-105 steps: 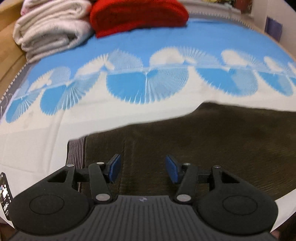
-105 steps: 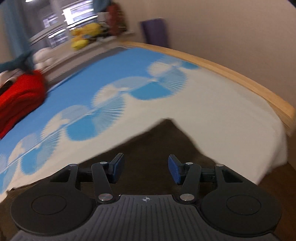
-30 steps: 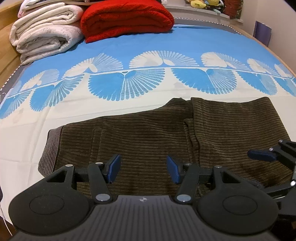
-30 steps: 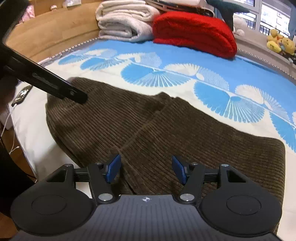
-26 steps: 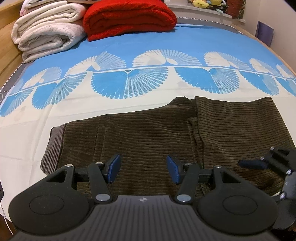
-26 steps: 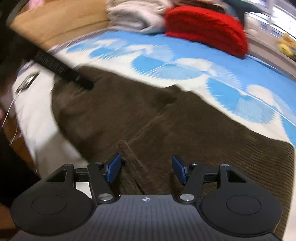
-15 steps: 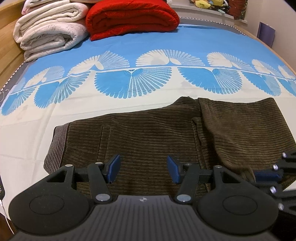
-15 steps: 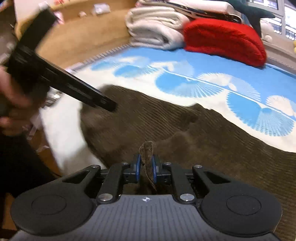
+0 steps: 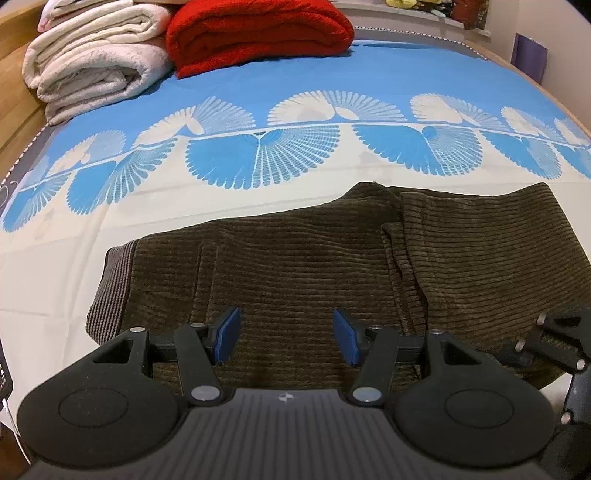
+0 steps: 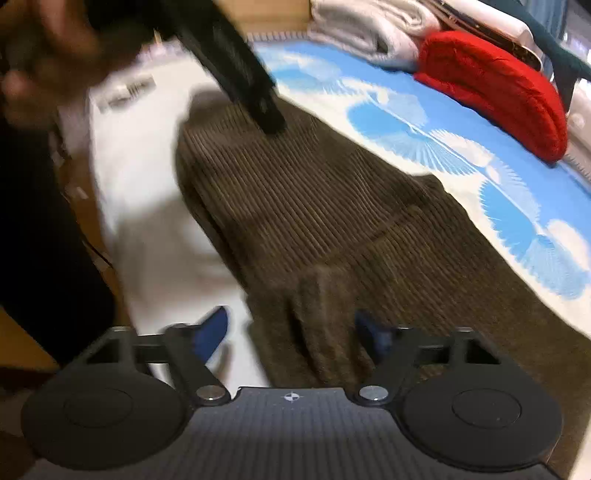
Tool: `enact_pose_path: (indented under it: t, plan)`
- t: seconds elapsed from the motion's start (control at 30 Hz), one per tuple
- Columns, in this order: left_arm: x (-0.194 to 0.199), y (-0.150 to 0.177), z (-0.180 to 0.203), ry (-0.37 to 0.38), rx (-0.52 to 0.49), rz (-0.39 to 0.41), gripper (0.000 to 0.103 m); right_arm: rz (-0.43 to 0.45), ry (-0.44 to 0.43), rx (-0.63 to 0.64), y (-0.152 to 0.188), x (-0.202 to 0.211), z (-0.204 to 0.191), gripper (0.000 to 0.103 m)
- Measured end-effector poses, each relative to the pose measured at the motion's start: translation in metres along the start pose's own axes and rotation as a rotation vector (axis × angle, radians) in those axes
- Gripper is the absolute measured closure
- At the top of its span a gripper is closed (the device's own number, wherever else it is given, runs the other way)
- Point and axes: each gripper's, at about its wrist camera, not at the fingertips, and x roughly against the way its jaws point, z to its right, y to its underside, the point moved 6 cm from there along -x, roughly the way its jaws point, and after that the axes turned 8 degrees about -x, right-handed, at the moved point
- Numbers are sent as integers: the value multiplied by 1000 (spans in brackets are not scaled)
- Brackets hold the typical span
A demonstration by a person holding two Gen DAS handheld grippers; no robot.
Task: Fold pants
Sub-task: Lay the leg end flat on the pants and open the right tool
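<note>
the pants, brown corduroy, lie flat across the near, white part of the bed, below its band of blue fan prints. their ribbed waistband is at the left end in the left wrist view, and a folded-over layer with a raised edge covers their right part.

the left gripper hovers over the near edge of the pants, just right of the waistband, its blue fingers wide apart with nothing between them.

the right gripper is at the near edge of the pants by the folded-over layer. its fingers are spread wide, and a bunched ridge of the cloth stands between them; the view is blurred, so i cannot tell whether either finger touches it.

beyond the pants, at the far end of the bed, a red blanket lies folded, with rolled white blankets touching its left side.
</note>
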Motion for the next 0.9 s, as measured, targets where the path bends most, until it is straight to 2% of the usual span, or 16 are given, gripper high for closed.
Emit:
enact_pose_path:
  t: [0.03,0.1,0.2,0.23,0.3,0.33,0.4,0.43,0.57,0.63,0.67,0.73,0.83,0.9]
  plan:
    - [0,0,-1,1,3,0,42,13,-18,-41,-4,4,6,72]
    - [1,0,-3,2,7,3,42,129,-8,-152,-21,26,28,80]
    - [1,-1,-6,2,16,7,42,455,2,-512,-44,91,95,81]
    - [2,-1,-7,2,19,8,42,594,27,-569,-46,119,110,81]
    - [1,-2,-9,1,23,10,42,732,71,-512,-51,152,111,81]
    - [1,-2,-9,2,23,9,42,743,62,-451,-54,156,102,81]
    - [0,-2,-8,0,20,7,42,678,9,-375,-55,140,80,80]
    - [0,-3,-8,-2,21,5,42,604,1,-341,-54,121,67,80]
    - [0,-4,-4,2,26,1,42,192,-78,-246,-30,35,27,75]
    - [1,-5,-4,4,23,5,42,47,-79,-180,-10,13,11,75]
    - [1,-6,-3,6,25,7,41,16,-72,-151,-4,10,7,73]
    - [1,-8,-1,13,28,9,40,51,-48,-149,-4,24,8,64]
    - [0,-12,8,34,20,14,40,158,-58,-305,-6,57,33,48]
    - [-2,-15,20,59,13,18,40,190,-18,-414,-3,70,63,46]
